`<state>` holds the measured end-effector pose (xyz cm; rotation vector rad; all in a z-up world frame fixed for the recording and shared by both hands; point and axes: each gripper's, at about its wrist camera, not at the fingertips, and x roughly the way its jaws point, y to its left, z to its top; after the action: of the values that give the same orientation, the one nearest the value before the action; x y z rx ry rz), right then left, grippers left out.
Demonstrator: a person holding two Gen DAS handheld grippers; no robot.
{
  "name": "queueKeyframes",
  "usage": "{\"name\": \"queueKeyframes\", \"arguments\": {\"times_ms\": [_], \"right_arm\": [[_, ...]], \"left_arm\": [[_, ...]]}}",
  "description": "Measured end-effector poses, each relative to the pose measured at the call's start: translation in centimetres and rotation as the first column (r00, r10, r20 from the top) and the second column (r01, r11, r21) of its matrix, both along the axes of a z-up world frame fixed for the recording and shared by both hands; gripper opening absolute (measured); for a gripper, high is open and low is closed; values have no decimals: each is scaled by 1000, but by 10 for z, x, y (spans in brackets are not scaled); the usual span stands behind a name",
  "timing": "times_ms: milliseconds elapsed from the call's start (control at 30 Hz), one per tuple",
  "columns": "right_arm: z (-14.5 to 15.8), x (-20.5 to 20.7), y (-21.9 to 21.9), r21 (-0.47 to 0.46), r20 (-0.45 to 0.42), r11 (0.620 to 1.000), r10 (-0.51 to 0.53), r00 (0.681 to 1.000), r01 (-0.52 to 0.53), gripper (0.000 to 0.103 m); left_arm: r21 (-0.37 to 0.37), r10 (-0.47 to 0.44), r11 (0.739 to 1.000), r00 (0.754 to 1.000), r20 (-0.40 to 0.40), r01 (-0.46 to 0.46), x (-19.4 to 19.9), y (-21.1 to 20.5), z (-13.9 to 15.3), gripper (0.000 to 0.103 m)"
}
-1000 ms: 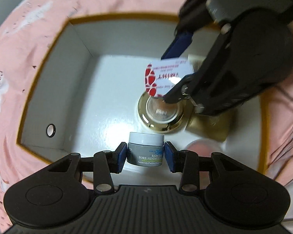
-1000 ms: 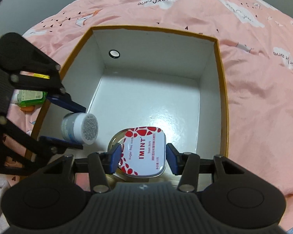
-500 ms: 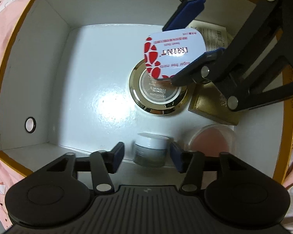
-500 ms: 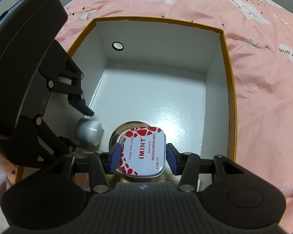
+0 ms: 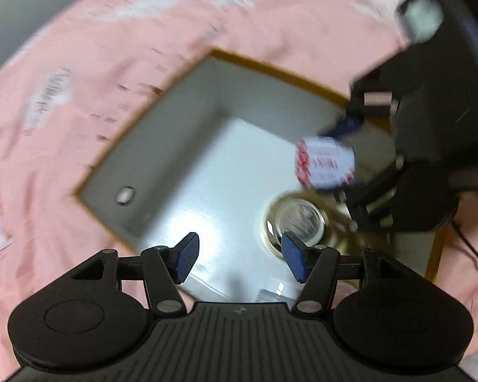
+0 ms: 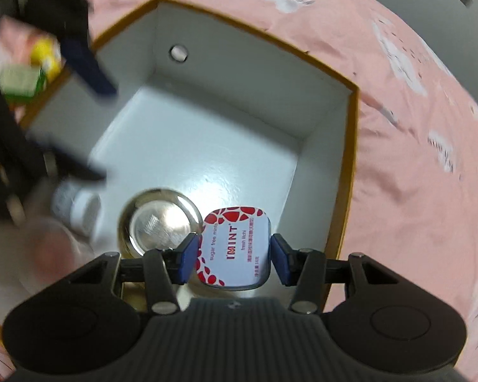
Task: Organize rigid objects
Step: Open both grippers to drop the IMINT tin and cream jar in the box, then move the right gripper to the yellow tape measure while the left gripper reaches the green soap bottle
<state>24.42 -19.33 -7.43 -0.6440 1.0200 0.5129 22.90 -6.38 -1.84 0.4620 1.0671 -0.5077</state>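
A white box with an orange rim (image 6: pixel 353 146) lies on a pink bedsheet. My right gripper (image 6: pixel 234 256) is shut on a white and red IMINT mint tin (image 6: pixel 235 248), held inside the box beside a round gold-rimmed compact (image 6: pixel 159 219). A small white-lidded cream jar (image 6: pixel 76 207) lies on its side on the box floor at the left. My left gripper (image 5: pixel 239 254) is open and empty above the box's near edge. In the blurred left wrist view the tin (image 5: pixel 325 167) and the compact (image 5: pixel 299 219) show at the right.
The pink bedsheet (image 6: pixel 414 95) surrounds the box. A green and yellow item (image 6: pixel 25 73) lies outside the box at the left. A pinkish round object (image 6: pixel 51 248) sits blurred in the box's near left corner. The far half of the box floor (image 6: pixel 200 140) is bare.
My left gripper let go of the cream jar, which now lies in the box, and has pulled back and up, open. My right gripper has shifted the tin to the right of the compact.
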Motion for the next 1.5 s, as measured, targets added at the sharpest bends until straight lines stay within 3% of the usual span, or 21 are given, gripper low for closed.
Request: {"name": "queueKeyframes", "arguments": {"times_ms": [100,233,367,667,833,1033,1133,1267,1367,1500], "right_arm": [[-8,3,7,-84,-36,991,97,995,-100,49],[-20,2,17,-248,-49,936,245,968,-250,49],[-28,6,23,-278,-112,906,299,948,-319,49],[-41,20,27,-285,-180,892,309,934,-350,49],[-43,9,31,-314,-168,881,315,934,-353,58],[-29,-3,36,-361,-112,872,312,943,-331,72],[-10,-6,35,-334,-42,903,271,962,-269,77],[19,-17,38,-228,31,950,225,974,-213,77],[39,-29,45,-168,109,966,216,970,-196,77],[72,-45,53,-62,184,976,219,958,-211,78]], "left_arm": [[-59,96,994,992,77,-91,-17,9,17,70],[-134,220,970,967,128,-203,-40,18,37,70],[-151,305,947,940,154,-283,-62,30,41,70],[-131,435,899,888,149,-418,-97,58,30,70],[-132,472,879,876,101,-458,-107,68,16,70],[-134,510,858,853,109,-496,-118,76,10,70],[-158,528,846,842,110,-510,-124,82,9,70],[-189,545,833,829,122,-520,-132,87,8,70],[-184,530,846,830,172,-501,-138,86,8,69],[-203,549,835,805,227,-512,-142,91,12,69]]}}
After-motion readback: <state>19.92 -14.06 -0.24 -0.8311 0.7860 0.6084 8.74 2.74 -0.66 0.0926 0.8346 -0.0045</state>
